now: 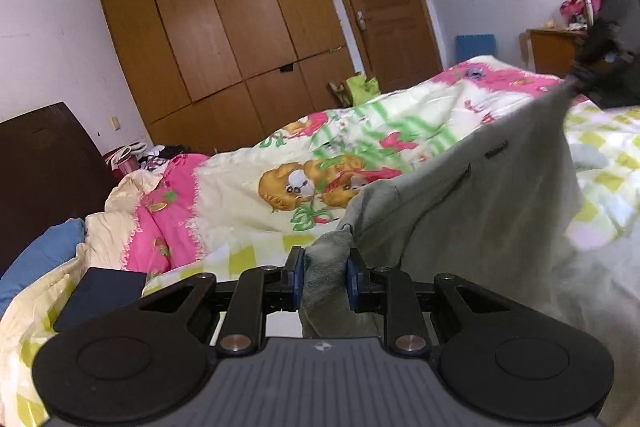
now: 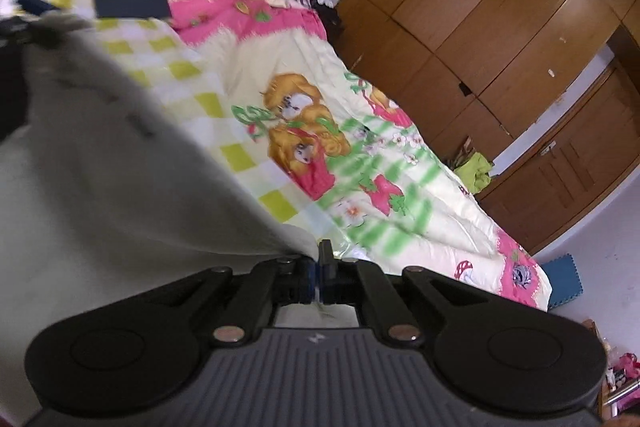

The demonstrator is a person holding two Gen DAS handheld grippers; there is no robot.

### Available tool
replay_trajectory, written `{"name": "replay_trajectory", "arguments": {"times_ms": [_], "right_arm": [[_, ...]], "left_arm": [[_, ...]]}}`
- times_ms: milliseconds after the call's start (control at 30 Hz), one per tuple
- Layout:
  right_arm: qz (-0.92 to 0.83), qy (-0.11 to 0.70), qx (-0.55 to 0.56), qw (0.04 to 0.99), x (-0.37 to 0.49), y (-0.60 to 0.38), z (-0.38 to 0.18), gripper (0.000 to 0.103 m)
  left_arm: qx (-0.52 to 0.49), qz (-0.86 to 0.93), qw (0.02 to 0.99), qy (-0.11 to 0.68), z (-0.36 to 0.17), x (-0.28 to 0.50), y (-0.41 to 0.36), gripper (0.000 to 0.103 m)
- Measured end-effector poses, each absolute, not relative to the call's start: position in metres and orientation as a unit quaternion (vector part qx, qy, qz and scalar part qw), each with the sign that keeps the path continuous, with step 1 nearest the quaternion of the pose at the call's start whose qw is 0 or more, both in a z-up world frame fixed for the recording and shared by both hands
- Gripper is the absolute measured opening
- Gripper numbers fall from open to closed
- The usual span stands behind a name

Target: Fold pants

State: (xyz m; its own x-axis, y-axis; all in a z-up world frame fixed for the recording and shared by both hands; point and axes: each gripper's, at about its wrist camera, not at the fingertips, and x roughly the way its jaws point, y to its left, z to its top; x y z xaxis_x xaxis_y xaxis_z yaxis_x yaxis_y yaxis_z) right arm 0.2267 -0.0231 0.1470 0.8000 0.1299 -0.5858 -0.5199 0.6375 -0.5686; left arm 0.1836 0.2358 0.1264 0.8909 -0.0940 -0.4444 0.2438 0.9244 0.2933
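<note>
Your left gripper [image 1: 325, 277] clamps a bunched corner of the grey pants [image 1: 480, 195]; your right gripper [image 2: 316, 277] is pinched tight on another edge. The pants hang stretched between them above the quilt [image 1: 248, 195], long axis running gripper to gripper.

pants [image 2: 100, 155]: motion-blurred, cut off left | right hand-held gripper [image 1: 580, 75]: blurred | desk clutter [image 1: 576, 11]: indistinct

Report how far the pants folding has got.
Done: both grippers have hold of the grey pants, the left gripper on a bunched edge, the right gripper shut on another edge. In hand: the cloth hangs stretched between them above the bed. Left: no fold shows yet.
</note>
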Motion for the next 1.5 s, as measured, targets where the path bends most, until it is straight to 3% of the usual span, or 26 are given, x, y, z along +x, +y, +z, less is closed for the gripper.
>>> {"name": "replay_trajectory", "arguments": {"times_ms": [267, 367, 567, 700, 1100, 1267, 1300, 1333, 1367, 1500], "right_arm": [[0.295, 0.384, -0.362, 0.797, 0.11, 0.006, -0.004, 0.001], [0.296, 0.384, -0.384, 0.786, 0.087, 0.016, -0.039, 0.001], [0.279, 0.4, -0.36, 0.795, 0.1, 0.014, -0.03, 0.003], [0.271, 0.389, -0.393, 0.788, 0.094, 0.018, -0.032, 0.017], [0.261, 0.369, -0.405, 0.795, 0.074, 0.009, -0.026, 0.038], [0.283, 0.346, -0.425, 0.787, 0.085, 0.022, -0.028, 0.035], [0.289, 0.347, -0.423, 0.786, 0.088, 0.024, -0.028, 0.029], [0.293, 0.353, -0.417, 0.785, 0.092, 0.025, -0.027, 0.012], [0.296, 0.36, -0.409, 0.785, 0.096, 0.025, -0.025, 0.005], [0.295, 0.372, -0.378, 0.795, 0.115, 0.021, -0.009, 0.001]], "left_arm": [[0.204, -0.072, 0.92, 0.327, 0.027, 0.115, 0.242, 0.037], [0.221, -0.057, 0.906, 0.356, -0.006, 0.087, 0.245, 0.037], [0.21, -0.044, 0.911, 0.353, -0.013, 0.067, 0.247, 0.037], [0.227, -0.035, 0.905, 0.358, -0.019, 0.055, 0.25, 0.042], [0.276, -0.016, 0.902, 0.331, -0.011, 0.035, 0.242, 0.042], [0.375, -0.049, 0.869, 0.318, -0.02, 0.031, 0.222, 0.042], [0.393, -0.054, 0.863, 0.314, -0.021, 0.03, 0.219, 0.042], [0.405, -0.058, 0.858, 0.311, -0.022, 0.03, 0.217, 0.042], [0.412, -0.061, 0.855, 0.31, -0.023, 0.032, 0.216, 0.042], [0.458, -0.05, 0.834, 0.303, -0.029, 0.054, 0.21, 0.037]]}}
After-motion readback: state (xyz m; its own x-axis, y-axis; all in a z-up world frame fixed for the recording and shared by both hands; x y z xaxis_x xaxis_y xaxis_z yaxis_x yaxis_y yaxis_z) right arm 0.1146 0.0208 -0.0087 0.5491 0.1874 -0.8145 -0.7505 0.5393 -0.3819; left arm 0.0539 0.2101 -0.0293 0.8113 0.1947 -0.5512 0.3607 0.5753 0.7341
